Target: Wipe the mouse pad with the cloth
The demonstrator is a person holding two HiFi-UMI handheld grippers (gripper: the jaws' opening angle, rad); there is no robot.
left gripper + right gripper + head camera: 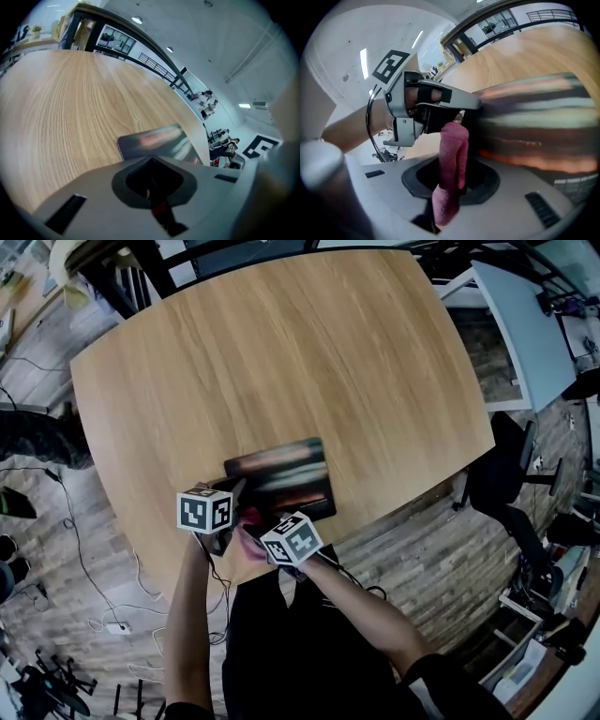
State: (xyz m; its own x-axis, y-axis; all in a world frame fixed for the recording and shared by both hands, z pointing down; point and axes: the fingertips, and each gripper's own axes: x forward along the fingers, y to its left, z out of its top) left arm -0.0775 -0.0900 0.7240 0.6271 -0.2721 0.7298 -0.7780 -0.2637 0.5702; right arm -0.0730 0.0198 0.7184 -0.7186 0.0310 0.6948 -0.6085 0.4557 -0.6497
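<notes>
A dark mouse pad [281, 476] with a blurred print lies flat near the table's front edge. My right gripper [449, 185] is shut on a pink cloth [453, 154], which stands up out of its jaws just before the pad [534, 117]. In the head view the right gripper [267, 529] sits at the pad's near edge. My left gripper [234, 498] is close beside it at the pad's near left corner, and the cloth [247, 542] shows between them. The left gripper [152, 192] has its jaws together, with a small red bit in the slit; the pad [154, 143] lies ahead.
The wooden table [281, 362] stretches far beyond the pad and ends close to my body. A dark office chair [511, 488] stands off the table's right edge. Cables [84, 577] trail over the floor at left.
</notes>
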